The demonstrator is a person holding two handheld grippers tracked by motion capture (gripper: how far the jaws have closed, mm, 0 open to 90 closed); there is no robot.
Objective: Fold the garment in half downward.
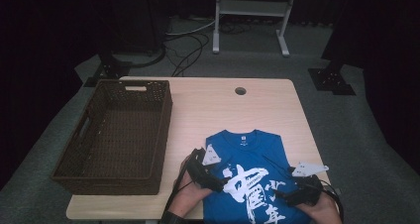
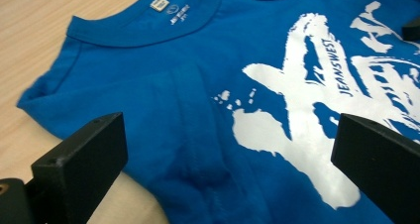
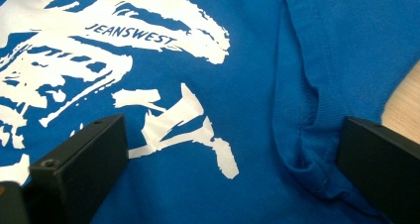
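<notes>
A blue T-shirt (image 1: 250, 157) with a white brush-style print lies flat at the table's near edge, sleeves folded in, collar pointing away from me. My left gripper (image 1: 222, 183) hovers over the shirt's left side, open, jaws wide apart with nothing between them. The left gripper view looks across the shirt (image 2: 198, 95) toward its collar label (image 2: 159, 3). My right gripper (image 1: 278, 194) is over the shirt's right side, open too. In the right gripper view the shirt (image 3: 237, 60) shows a folded-in sleeve seam (image 3: 302, 110) near the right jaw.
A dark brown wicker basket (image 1: 84, 130) with nothing in it stands on the table's left half. The light wood table (image 1: 208, 102) has a round cable hole (image 1: 240, 90) at the back. Beyond it are a metal stand and cables on the floor.
</notes>
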